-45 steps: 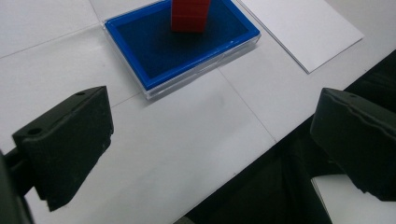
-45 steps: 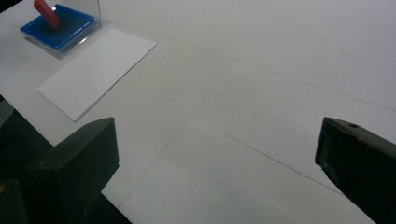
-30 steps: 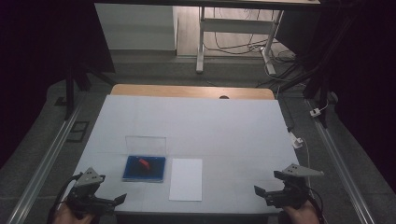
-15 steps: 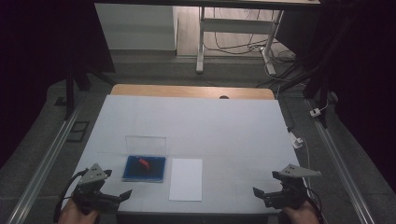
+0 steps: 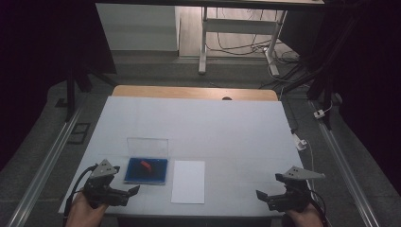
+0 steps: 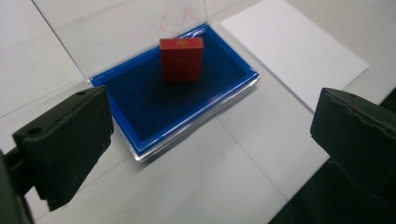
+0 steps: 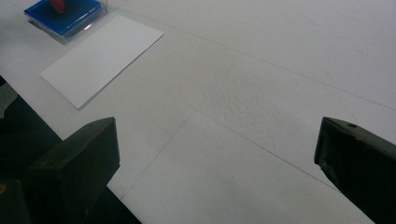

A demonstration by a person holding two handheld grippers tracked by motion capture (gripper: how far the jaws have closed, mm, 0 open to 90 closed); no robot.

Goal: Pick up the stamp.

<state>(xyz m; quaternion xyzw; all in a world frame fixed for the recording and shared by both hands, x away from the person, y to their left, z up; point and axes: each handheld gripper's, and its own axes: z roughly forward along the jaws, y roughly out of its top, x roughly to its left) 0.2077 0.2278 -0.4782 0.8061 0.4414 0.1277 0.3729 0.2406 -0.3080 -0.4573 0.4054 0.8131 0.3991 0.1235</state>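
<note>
A small red block (image 6: 181,59) stands upright in a blue tray (image 6: 140,112) whose clear lid (image 5: 147,147) is raised behind it. From above, the red block (image 5: 145,165) and the blue tray (image 5: 135,176) lie at the front left of the table. My left gripper (image 5: 126,195) is open just in front and to the left of the tray, with nothing between its jaws. A white card (image 5: 188,181) lies right of the tray. My right gripper (image 5: 262,197) is open near the front right edge, over bare table.
The white table top (image 5: 213,127) has a wooden strip (image 5: 189,92) along its far edge. The card (image 7: 100,58) and tray (image 7: 70,21) appear far left in the right gripper view. A white plug and cable (image 5: 300,142) hang off the right edge.
My left gripper has moved to the right, closer to the blue tray. The right gripper has barely shifted.
</note>
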